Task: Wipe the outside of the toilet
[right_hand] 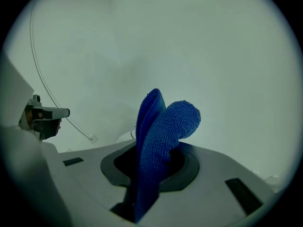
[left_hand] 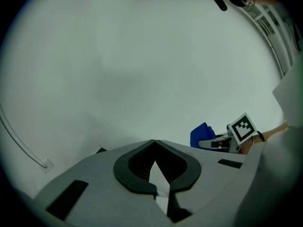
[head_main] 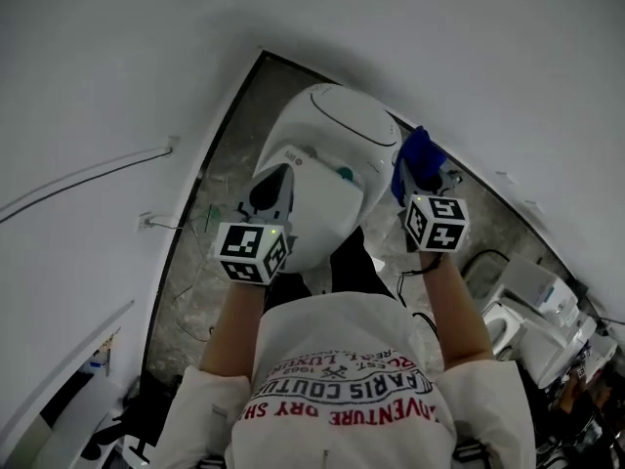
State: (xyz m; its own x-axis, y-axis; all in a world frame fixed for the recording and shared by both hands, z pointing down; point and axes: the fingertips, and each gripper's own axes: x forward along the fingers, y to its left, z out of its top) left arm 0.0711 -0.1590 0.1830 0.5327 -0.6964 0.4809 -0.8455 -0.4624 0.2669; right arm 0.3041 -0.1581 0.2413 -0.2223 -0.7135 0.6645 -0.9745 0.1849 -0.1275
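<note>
The person stands over the white, smooth-lidded ceramic toilet (head_main: 337,130), which sits on a grey marbled tile floor (head_main: 210,252) against a plain white wall (head_main: 117,57). The right gripper (right_hand: 150,150) has its jaws pinching a folded blue terry cloth (right_hand: 163,126), whose free end sticks up past the jaw tips. It is held just beside the toilet's right flank, near the lid's edge (I cannot tell whether the cloth touches the porcelain). The left gripper (left_hand: 154,143) is over the toilet's left side, its jaws pressed together at the tips with nothing between them. A small grey label (head_main: 291,154) on the toilet's side is too small to read. The person's white T-shirt (head_main: 342,345) carries red and dark print, seen upside down: "COUTURE", "ADVENTURE", "DRY" and "1963".
</note>
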